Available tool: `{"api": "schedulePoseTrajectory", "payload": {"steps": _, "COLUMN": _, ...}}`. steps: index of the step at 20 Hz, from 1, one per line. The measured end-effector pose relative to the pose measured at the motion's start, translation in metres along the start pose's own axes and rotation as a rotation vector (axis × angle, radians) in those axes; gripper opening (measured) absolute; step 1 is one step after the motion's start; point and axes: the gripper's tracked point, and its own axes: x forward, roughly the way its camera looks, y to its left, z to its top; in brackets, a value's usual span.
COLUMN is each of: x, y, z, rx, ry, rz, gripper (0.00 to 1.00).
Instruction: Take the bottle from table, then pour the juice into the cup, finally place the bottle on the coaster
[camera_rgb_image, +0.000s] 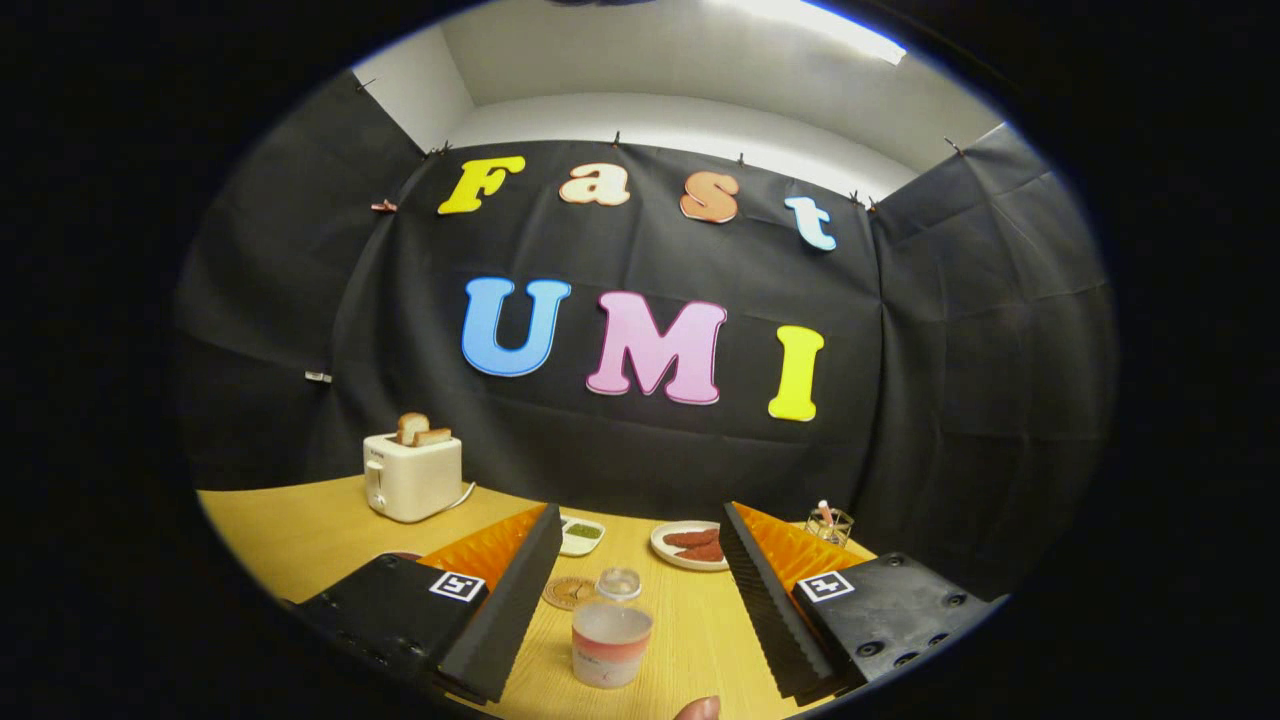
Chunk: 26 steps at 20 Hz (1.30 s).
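Observation:
My gripper is open, its two fingers spread wide above the wooden table. Between the fingers and lower down stands a small cup with a pale rim and a reddish band. Just beyond the cup I see a small clear bottle with a round cap, standing upright. Left of the bottle lies a round brown coaster, partly hidden by the left finger. Nothing is held between the fingers.
A cream toaster with two bread slices stands at the far left. A small white dish with green stuff and a plate of reddish pieces sit near the wall. A glass holder stands far right. A fingertip shows below the cup.

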Motion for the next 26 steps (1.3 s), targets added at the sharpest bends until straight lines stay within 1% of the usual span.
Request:
{"api": "schedulePoseTrajectory", "payload": {"steps": 6, "x": 0.007, "y": 0.011, "z": -0.057, "rx": 0.034, "ry": 0.036, "rz": 0.004, "gripper": 0.97}}
{"api": "schedulePoseTrajectory", "payload": {"steps": 10, "x": 0.015, "y": 0.012, "z": -0.098, "rx": 0.035, "ry": 0.077, "rz": -0.003, "gripper": 0.97}}
{"api": "schedulePoseTrajectory", "payload": {"steps": 14, "x": 0.025, "y": 0.015, "z": -0.118, "rx": 0.032, "ry": 0.096, "rz": -0.016, "gripper": 0.97}}
{"api": "schedulePoseTrajectory", "payload": {"steps": 16, "x": 0.029, "y": 0.020, "z": -0.122, "rx": 0.049, "ry": 0.100, "rz": -0.013, "gripper": 0.97}}
{"api": "schedulePoseTrajectory", "payload": {"steps": 17, "x": 0.031, "y": 0.018, "z": -0.123, "rx": 0.046, "ry": 0.096, "rz": -0.027, "gripper": 0.97}}
{"api": "schedulePoseTrajectory", "payload": {"steps": 19, "x": 0.034, "y": 0.017, "z": -0.126, "rx": 0.039, "ry": 0.102, "rz": -0.042, "gripper": 0.90}}
{"api": "schedulePoseTrajectory", "payload": {"steps": 20, "x": 0.036, "y": 0.016, "z": -0.124, "rx": 0.037, "ry": 0.102, "rz": -0.052, "gripper": 0.85}}
{"api": "schedulePoseTrajectory", "payload": {"steps": 21, "x": 0.039, "y": 0.016, "z": -0.125, "rx": 0.033, "ry": 0.119, "rz": -0.060, "gripper": 0.80}}
{"api": "schedulePoseTrajectory", "payload": {"steps": 22, "x": 0.040, "y": 0.017, "z": -0.124, "rx": 0.022, "ry": 0.137, "rz": -0.063, "gripper": 0.77}}
{"api": "schedulePoseTrajectory", "payload": {"steps": 26, "x": 0.048, "y": 0.021, "z": -0.093, "rx": -0.094, "ry": 0.162, "rz": -0.044, "gripper": 0.74}}
